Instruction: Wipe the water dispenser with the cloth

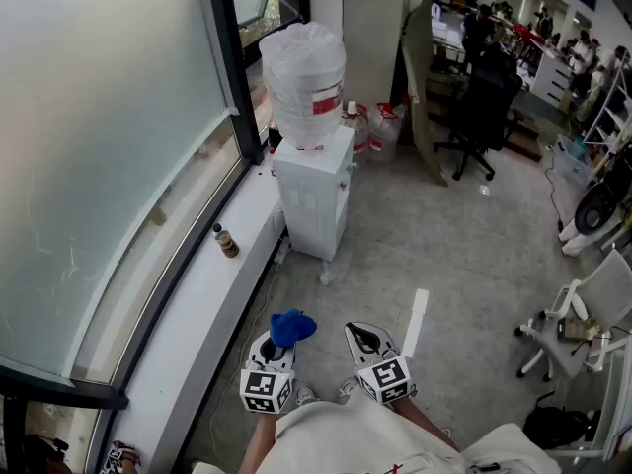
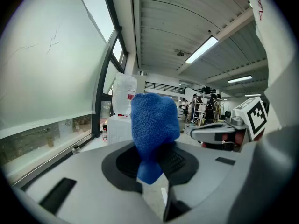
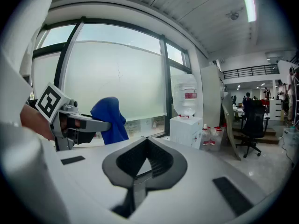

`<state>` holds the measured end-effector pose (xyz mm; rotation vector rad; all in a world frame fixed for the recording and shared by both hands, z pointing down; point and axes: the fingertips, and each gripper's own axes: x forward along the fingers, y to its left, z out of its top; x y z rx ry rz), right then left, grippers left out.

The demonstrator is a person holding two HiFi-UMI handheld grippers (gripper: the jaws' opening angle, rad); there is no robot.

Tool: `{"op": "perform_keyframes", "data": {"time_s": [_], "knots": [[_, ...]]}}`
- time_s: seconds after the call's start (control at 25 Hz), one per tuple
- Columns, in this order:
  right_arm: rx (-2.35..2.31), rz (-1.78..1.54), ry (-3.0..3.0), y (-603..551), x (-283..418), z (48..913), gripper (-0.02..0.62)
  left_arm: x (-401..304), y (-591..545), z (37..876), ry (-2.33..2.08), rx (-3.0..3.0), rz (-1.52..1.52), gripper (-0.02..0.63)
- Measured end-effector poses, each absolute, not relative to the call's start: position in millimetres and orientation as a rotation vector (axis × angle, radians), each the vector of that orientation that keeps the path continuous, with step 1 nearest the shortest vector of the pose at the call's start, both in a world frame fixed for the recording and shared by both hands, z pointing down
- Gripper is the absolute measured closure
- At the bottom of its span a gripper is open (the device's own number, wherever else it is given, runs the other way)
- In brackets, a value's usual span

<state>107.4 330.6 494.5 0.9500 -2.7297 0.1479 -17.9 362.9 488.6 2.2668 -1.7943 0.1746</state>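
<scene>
Both claws are held low, side by side. Left claw (image 1: 277, 348) pinches a bunched-up blue cloth (image 1: 292, 327); right claw (image 1: 363, 340) is closed, empty. The white water dispenser (image 1: 314, 191) stands well ahead.

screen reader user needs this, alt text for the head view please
Looking down, the left gripper holds a blue cloth beside the empty right gripper. Ahead on the grey floor, a white water dispenser with a plastic-wrapped bottle stands beside the window ledge.

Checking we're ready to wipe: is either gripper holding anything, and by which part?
The left gripper pinches the blue cloth near its lower end, the rest bunched above the jaws. The right gripper is shut and empty.
</scene>
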Motion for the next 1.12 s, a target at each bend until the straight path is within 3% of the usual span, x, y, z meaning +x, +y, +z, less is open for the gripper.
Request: {"op": "perform_keyframes", "data": {"time_s": [1.12], "knots": [[0.926, 0.217, -2.741, 315.8, 172.3, 510.4, 0.580, 24.7, 347.5, 500.1, -1.878, 2.185, 0.163, 0.514]]}}
